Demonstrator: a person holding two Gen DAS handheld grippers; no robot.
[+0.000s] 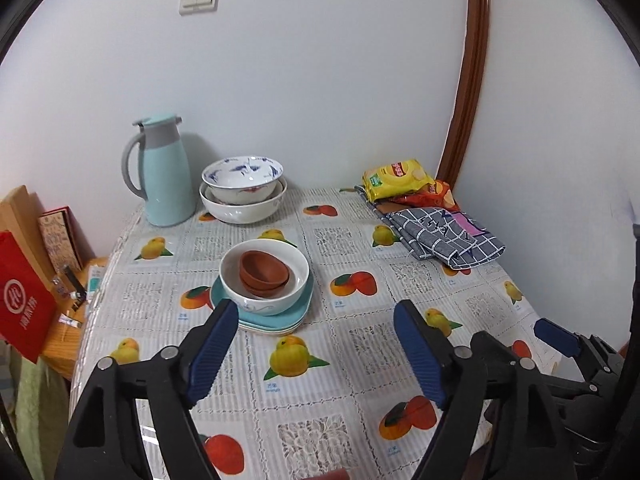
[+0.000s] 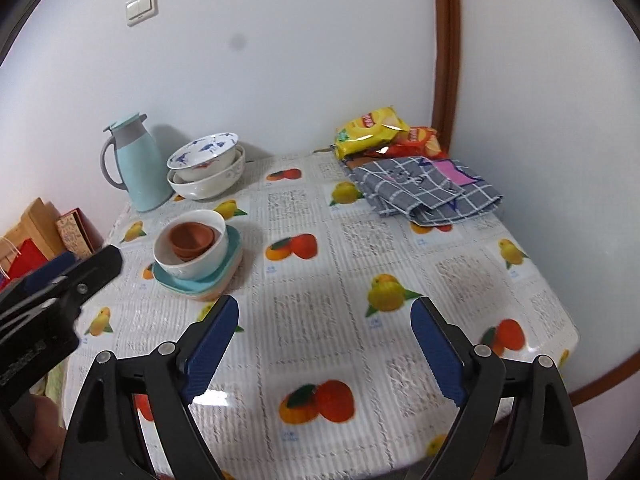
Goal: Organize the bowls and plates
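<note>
A stack stands mid-table: teal and cream plates (image 1: 276,318) (image 2: 224,270), on them a white bowl (image 1: 264,298) (image 2: 196,258) holding two nested brown bowls (image 1: 264,274) (image 2: 192,238). At the back, a blue-patterned bowl (image 1: 242,176) (image 2: 202,152) sits inside a larger white bowl (image 1: 242,210) (image 2: 208,186). My left gripper (image 1: 314,316) is open and empty, just in front of the plate stack. My right gripper (image 2: 324,312) is open and empty over the table's front, to the right of the stack.
A teal thermos jug (image 1: 162,174) (image 2: 134,164) stands at the back left. Snack bags (image 1: 400,180) (image 2: 376,132) and a folded grey checked cloth (image 1: 444,236) (image 2: 424,188) lie at the back right. Red and brown boxes (image 1: 24,292) sit left of the table. The wall is close behind.
</note>
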